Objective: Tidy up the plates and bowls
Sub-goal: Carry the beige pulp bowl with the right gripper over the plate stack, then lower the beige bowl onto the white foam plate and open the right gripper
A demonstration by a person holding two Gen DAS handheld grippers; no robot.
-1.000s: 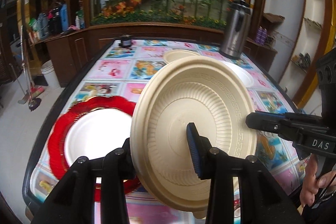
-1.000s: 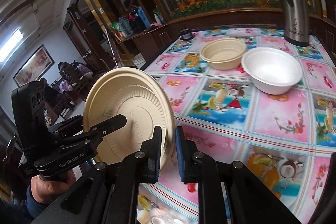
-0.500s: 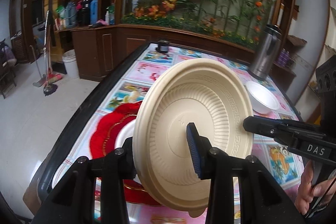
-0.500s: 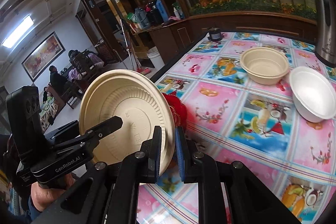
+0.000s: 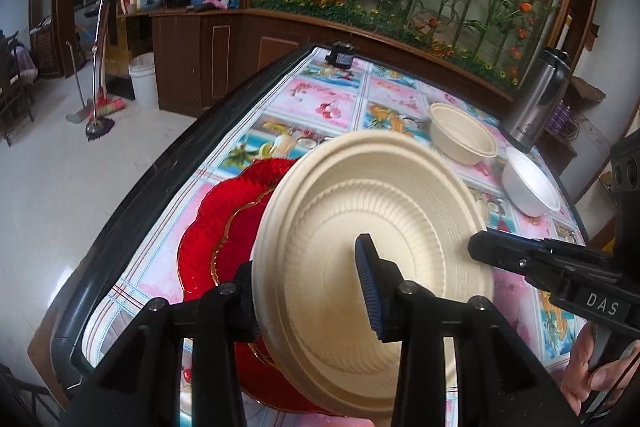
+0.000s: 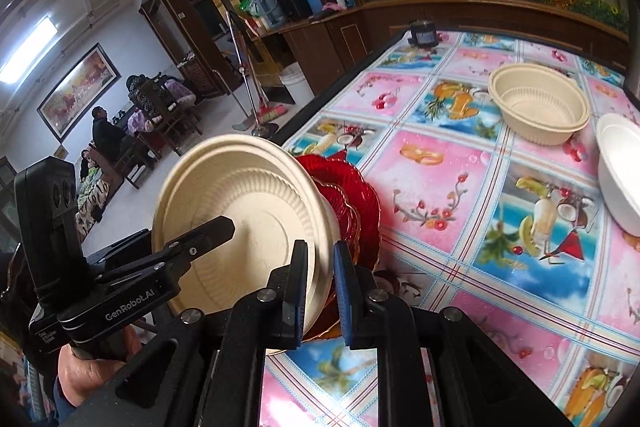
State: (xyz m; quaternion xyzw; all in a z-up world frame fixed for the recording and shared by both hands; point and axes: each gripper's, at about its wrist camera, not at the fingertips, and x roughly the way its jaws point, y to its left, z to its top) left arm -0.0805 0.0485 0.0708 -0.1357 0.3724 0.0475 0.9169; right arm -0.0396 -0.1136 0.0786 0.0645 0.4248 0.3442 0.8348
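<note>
A cream ribbed plate (image 5: 360, 227) is held on edge above the red scalloped plate (image 5: 216, 223) at the table's near left. My left gripper (image 5: 308, 279) is shut on the cream plate's rim, one finger behind it, one blue pad in front. My right gripper (image 6: 320, 287) is shut on the opposite rim of the same plate (image 6: 240, 211). The red plate also shows in the right wrist view (image 6: 352, 203). A cream bowl (image 5: 460, 139) and a white bowl (image 5: 528, 187) sit farther back on the table.
A steel thermos (image 5: 536, 99) stands at the back right. A small dark object (image 5: 340, 53) sits at the far table edge. The table's black rim (image 5: 132, 203) runs along the left. The flowered tablecloth (image 6: 460, 187) covers the table.
Both grippers carried the cream plate left and lower over the red plate. The white plate inside the red one is now hidden behind it.
</note>
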